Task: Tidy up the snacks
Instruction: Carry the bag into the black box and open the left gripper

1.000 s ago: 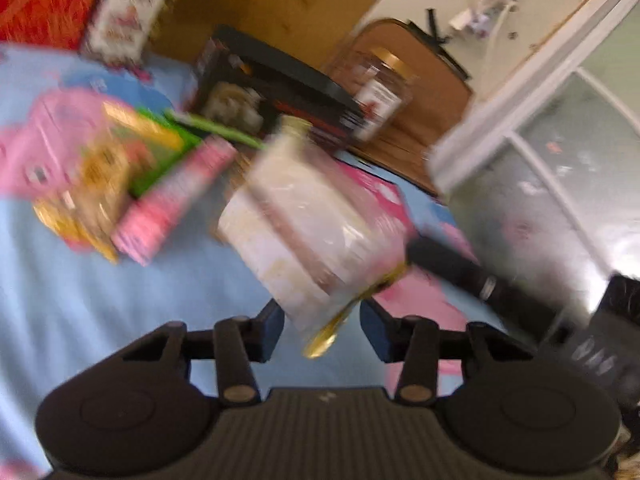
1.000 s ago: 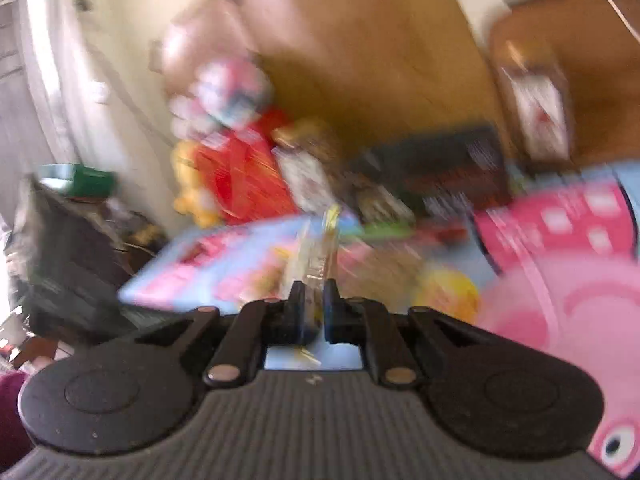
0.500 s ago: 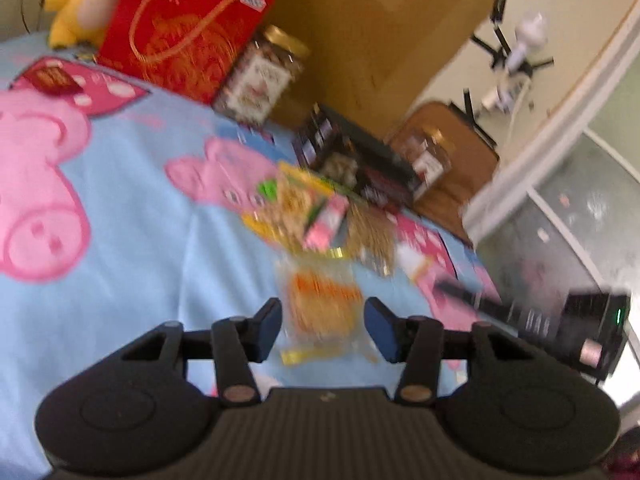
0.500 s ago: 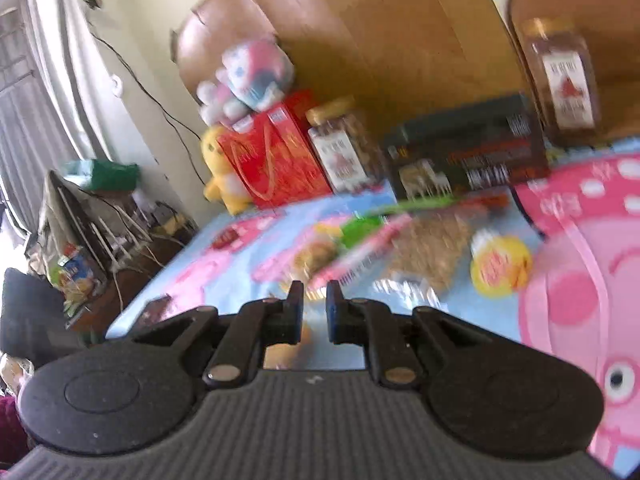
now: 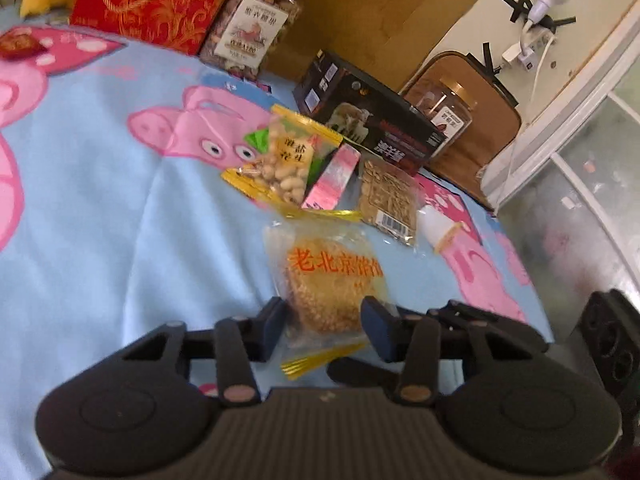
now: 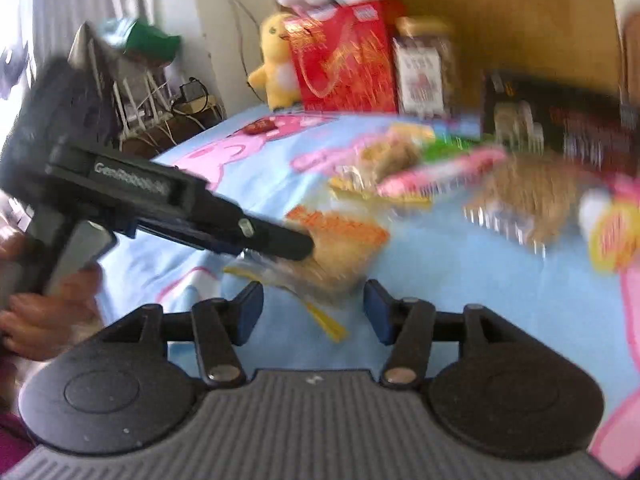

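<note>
Left gripper (image 5: 324, 320) spread wide around cake packet (image 5: 328, 280); right gripper (image 6: 314, 306) likewise parted beside it.

Daylight is bright and soft in both my views. Far to the upper left of my right gripper (image 6: 313, 306), the window (image 6: 16, 4) is burned out white. My right view is smeared by motion, mostly ahead and to the right. My left view is sharper, only slightly soft. The fisheye bends the edges, with dark corners.

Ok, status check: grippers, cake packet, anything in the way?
Left gripper open, astride cake packet. Right gripper open, empty. Packet flat on bedspread. Peanut bag just beyond.
</note>
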